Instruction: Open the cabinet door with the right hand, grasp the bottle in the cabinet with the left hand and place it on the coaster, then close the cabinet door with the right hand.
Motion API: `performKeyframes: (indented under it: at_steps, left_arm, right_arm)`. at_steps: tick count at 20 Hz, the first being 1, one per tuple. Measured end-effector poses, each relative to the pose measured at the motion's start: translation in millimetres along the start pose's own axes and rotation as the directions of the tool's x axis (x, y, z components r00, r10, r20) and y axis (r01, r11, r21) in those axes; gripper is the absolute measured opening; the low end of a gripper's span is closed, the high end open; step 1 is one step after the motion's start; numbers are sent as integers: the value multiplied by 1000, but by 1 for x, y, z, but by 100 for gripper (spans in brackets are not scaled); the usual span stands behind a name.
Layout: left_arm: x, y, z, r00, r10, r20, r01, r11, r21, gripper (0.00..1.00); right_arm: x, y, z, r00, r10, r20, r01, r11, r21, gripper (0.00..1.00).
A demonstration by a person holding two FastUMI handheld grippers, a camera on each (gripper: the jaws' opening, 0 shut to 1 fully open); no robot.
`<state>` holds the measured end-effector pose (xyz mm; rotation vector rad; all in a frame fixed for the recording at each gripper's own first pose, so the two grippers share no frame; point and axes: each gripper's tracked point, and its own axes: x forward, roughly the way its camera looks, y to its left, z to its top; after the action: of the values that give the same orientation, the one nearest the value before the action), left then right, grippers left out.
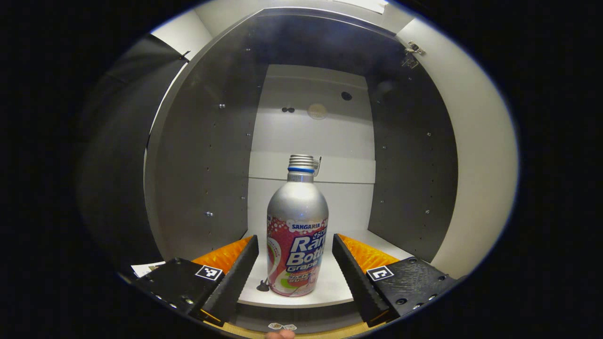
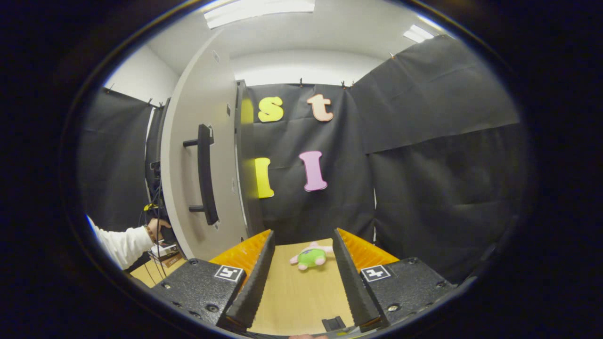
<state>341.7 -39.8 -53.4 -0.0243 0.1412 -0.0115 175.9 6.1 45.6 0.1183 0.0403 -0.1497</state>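
1. Left gripper view: The bottle point(image 1: 297, 230) stands upright on the white floor of the open cabinet point(image 1: 424, 179), near the front edge, its long axis vertical and its capped neck pointing up. The left gripper point(image 1: 296, 266) faces it head-on. Its fingers point(image 1: 242, 275) are spread wide, one on each side of the bottle's lower body, with clear gaps on both sides; neither touches it. The bottle lies straight ahead, between the fingers but seemingly a little beyond their tips, so a short advance looks needed before a squeeze across the body. The cabinet's dark side walls flank the bottle well apart, leaving room for the fingers.

2. Right gripper view: The right gripper point(image 2: 301, 268) hangs over the wooden counter point(image 2: 301, 301), its fingers point(image 2: 254, 278) spread and pinching nothing. The cabinet door point(image 2: 188, 155) stands swung open to its left, the dark bar handle point(image 2: 204, 174) upright on the door's face, off to the side of the fingers and apart from them. A small green-and-pink soft toy point(image 2: 311, 256) lies on the counter ahead. A white sleeve point(image 2: 120, 245) and hand reach in at lower left. The left hand is plainly the nearer one to the bottle.
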Motion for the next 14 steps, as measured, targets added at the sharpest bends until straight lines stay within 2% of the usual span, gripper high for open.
performKeyframes:
  at_steps: [5, 8, 10, 11, 14]
  left_arm:
    - [10, -2, -8, 1000, -5, -26, 5, 1000, 9, 95]
    - [11, -5, -6, 1000, -3, -5, 4, 999, 31, 95]
    - [13, -10, -6, 1000, -20, 0, 20, 999, 39, 72]
    - [10, -11, -6, 1000, -28, 4, 28, 999, 40, 80]
    - [4, -16, 0, 999, -47, 12, 46, 999, 28, 76]
  right_arm:
    - [3, -5, -7, 1000, -10, -10, 10, 1000, 1, 77]
    - [8, -7, -12, 1000, -11, -23, 11, 1000, 9, 77]
    - [11, -3, -13, 1000, 0, -22, 0, 1000, 22, 77]
    - [12, -2, -15, 1000, 6, -24, -5, 1000, 24, 77]
    - [16, 3, -18, 999, 24, -33, -23, 999, 24, 77]
